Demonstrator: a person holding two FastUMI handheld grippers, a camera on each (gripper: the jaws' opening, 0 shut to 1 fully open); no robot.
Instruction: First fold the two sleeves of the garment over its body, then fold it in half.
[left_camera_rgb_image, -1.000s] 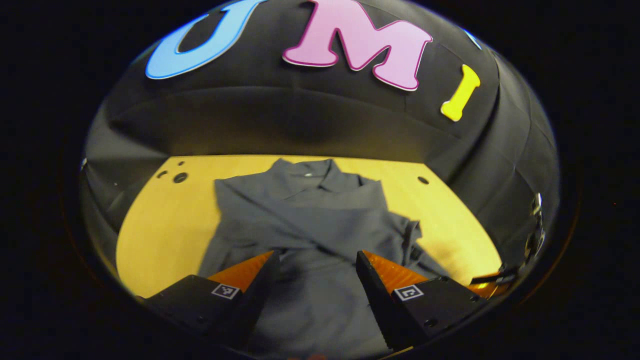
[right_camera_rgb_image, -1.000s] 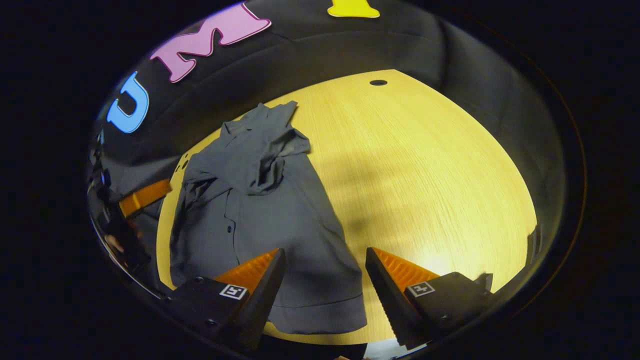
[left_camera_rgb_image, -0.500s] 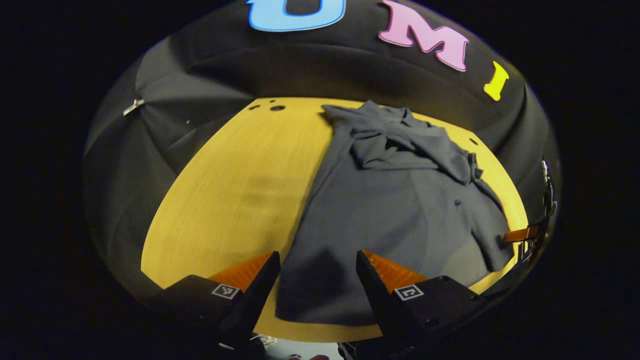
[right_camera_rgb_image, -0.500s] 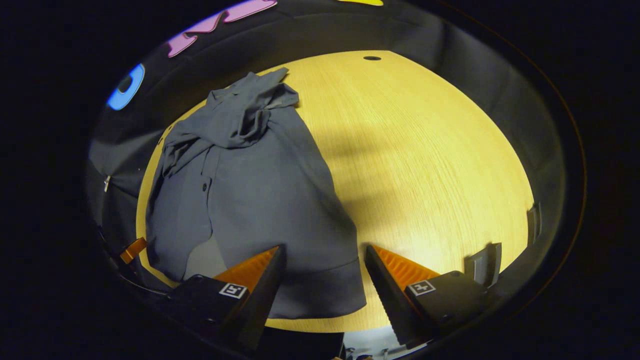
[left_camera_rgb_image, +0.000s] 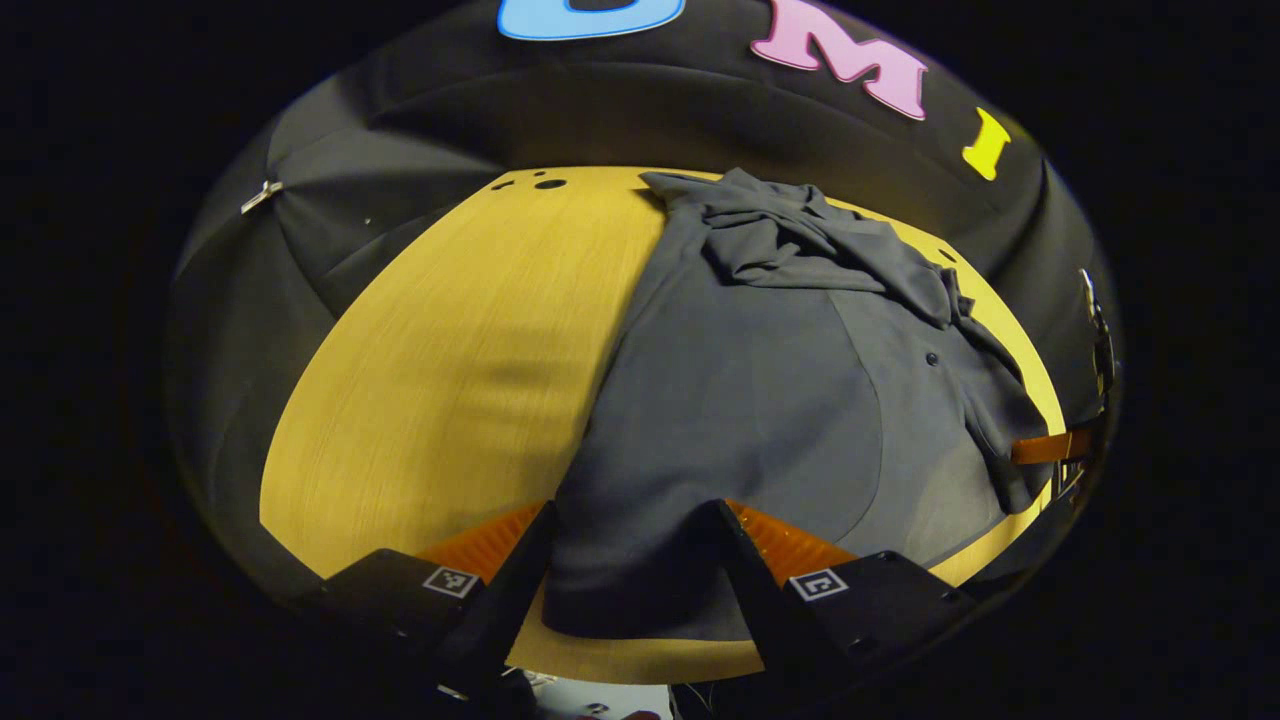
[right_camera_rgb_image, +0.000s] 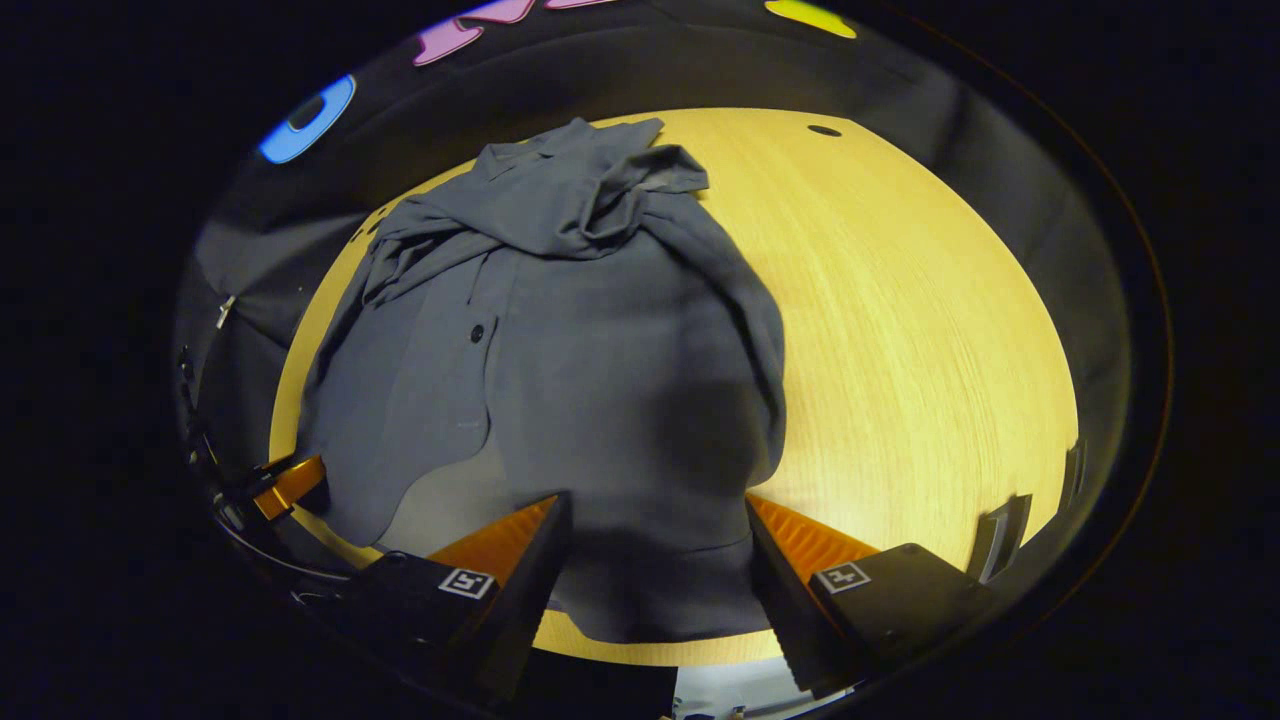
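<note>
Quick headcount from my end: one garment, one table, two grippers.

I count one grey garment (left_camera_rgb_image: 760, 400) on one wooden table (left_camera_rgb_image: 440, 350), with two sleeves bunched near its collar. My left gripper (left_camera_rgb_image: 630, 570) and right gripper (right_camera_rgb_image: 655, 570) each show two orange fingers (left_camera_rgb_image: 480, 545), four in all.

You can read no text or number here; the small square marker tags (left_camera_rgb_image: 449, 581) on your hand-held gripper fingers carry patterns only.
</note>
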